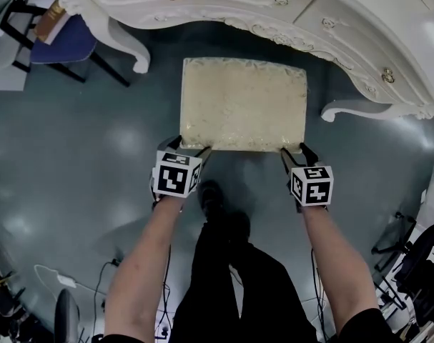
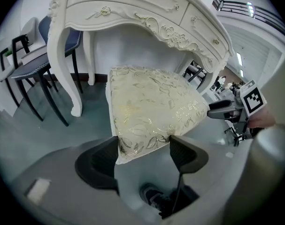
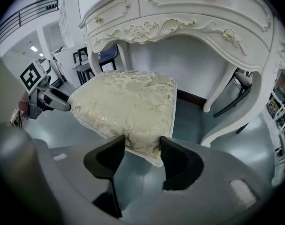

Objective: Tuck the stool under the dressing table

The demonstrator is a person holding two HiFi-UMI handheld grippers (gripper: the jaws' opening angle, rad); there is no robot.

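Left gripper (image 2: 142,146) is clamped on the near left corner of the stool (image 1: 244,104), pale gold-patterned fabric wedged between both dark jaws. Right gripper (image 3: 141,144) does the same on the near right corner, jaws wide but pressed on the seat cushion (image 3: 126,100) edge. Both point steeply down, with the person's forearms behind them, and a shoe (image 1: 211,195) sits on the grey floor (image 1: 81,134) between the arms. The stool stands in front of the kneehole of the white dressing table (image 1: 274,6). Its far edge is just short of the carved apron and the whole seat is out in the open, so the tuck looks started and mostly undone. It lines up roughly between the left front leg (image 1: 134,52) and the right front leg (image 1: 359,109), and the right leg is the nearer of the two to the stool's far corner. Step in hand is the push-in. To do it well, slide the stool flat along the floor, not lifted, and drive both corners evenly so it doesn't yaw. Bias it slightly left so it doesn't clip the right leg's foot. Whether the cushion top clears the apron can't be told from here, so go slow as the far edge goes under. The grip is on soft padding only, so the fabric may squash or slip; push through the jaws, don't tug. A dark chair (image 1: 66,41) stands at far left, well apart and no issue.
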